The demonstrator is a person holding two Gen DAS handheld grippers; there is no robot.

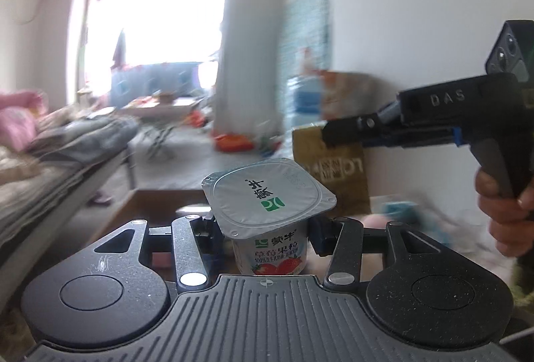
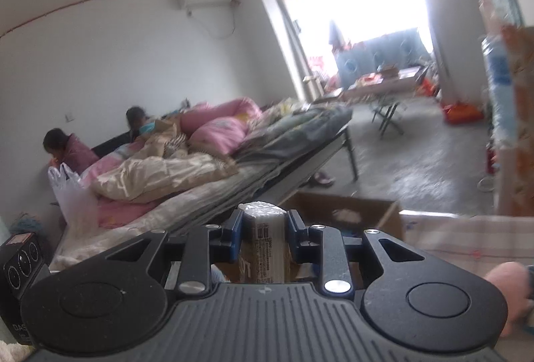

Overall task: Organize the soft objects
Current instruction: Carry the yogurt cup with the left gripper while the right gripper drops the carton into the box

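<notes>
Holding a small white plastic yoghurt cup with a silver foil lid and strawberry print (image 1: pixel 271 222), my left fingers (image 1: pixel 263 237) are closed part-way onto its sides, one blue-padded finger (image 1: pixel 207 238) at its 9 o'clock, the other at its 3 o'clock. The cup stands upright between them, lid tilted a little toward 10 o'clock, its base cut off by my own grey ribbed housing. At 2 o'clock in the same view my right hand (image 1: pixel 500 212) grips the black handle of the other tool (image 1: pixel 434 115), seen side-on; from there I cannot make out what it carries.

My right fingers (image 2: pixel 263 235) are narrowly set and pressed on a slim upright beige packet wrapped in clear film, with small black print on its face (image 2: pixel 267 245). A blue pad (image 2: pixel 233 235) sits at its 9 o'clock and another at its 3 o'clock; the crinkled film top pokes out at 12 o'clock. Its lower end is hidden behind my housing, and the print is too small to read.

Beyond the packet, at 1 o'clock, an open brown cardboard box (image 2: pixel 367 212) shows only its far rim and one flap; something pale lies inside, too blurred to name. Everything beyond both fingers is smeared by blur, and the bright doorway (image 2: pixel 360 15) is washed out.
</notes>
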